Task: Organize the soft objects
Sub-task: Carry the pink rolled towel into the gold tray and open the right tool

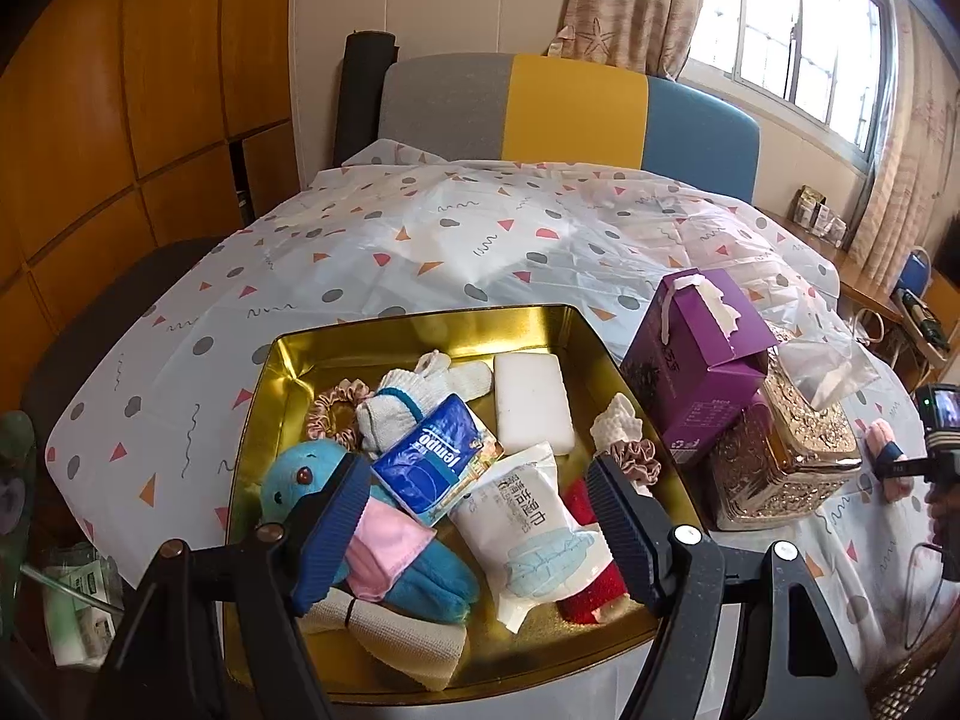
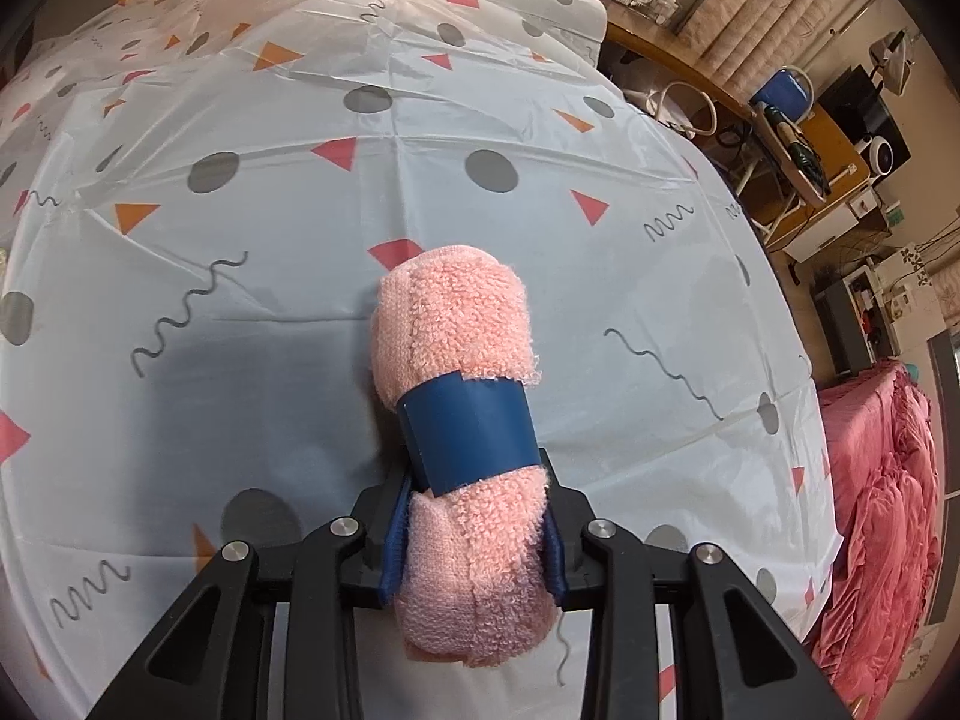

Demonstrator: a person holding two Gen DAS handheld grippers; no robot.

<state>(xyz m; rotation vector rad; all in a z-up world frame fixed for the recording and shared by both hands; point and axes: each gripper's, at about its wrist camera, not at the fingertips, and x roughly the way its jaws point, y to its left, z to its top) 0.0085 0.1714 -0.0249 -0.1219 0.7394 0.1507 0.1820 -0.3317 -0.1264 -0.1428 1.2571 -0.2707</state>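
Note:
A gold tin tray (image 1: pixel 282 372) holds several soft things: a blue plush toy (image 1: pixel 300 474), a white glove (image 1: pixel 408 396), a Tempo tissue pack (image 1: pixel 432 462), a wet-wipe pack (image 1: pixel 534 534), a white sponge (image 1: pixel 531 402), scrunchies (image 1: pixel 333 408) and a folded cloth (image 1: pixel 408 636). My left gripper (image 1: pixel 480 528) is open above the tray's near side, holding nothing. My right gripper (image 2: pixel 474 546) is shut on a rolled pink towel (image 2: pixel 456 324) with a blue band (image 2: pixel 468 432), held over the tablecloth. The towel also shows at the far right of the left wrist view (image 1: pixel 888 456).
A purple carton (image 1: pixel 696 354) leans on an ornate gold box (image 1: pixel 780 450) right of the tray, with a clear plastic bag (image 1: pixel 828 360) behind. The patterned tablecloth (image 2: pixel 300 240) covers the table. A sofa (image 1: pixel 540 114) stands behind; shelves and clutter stand at the right.

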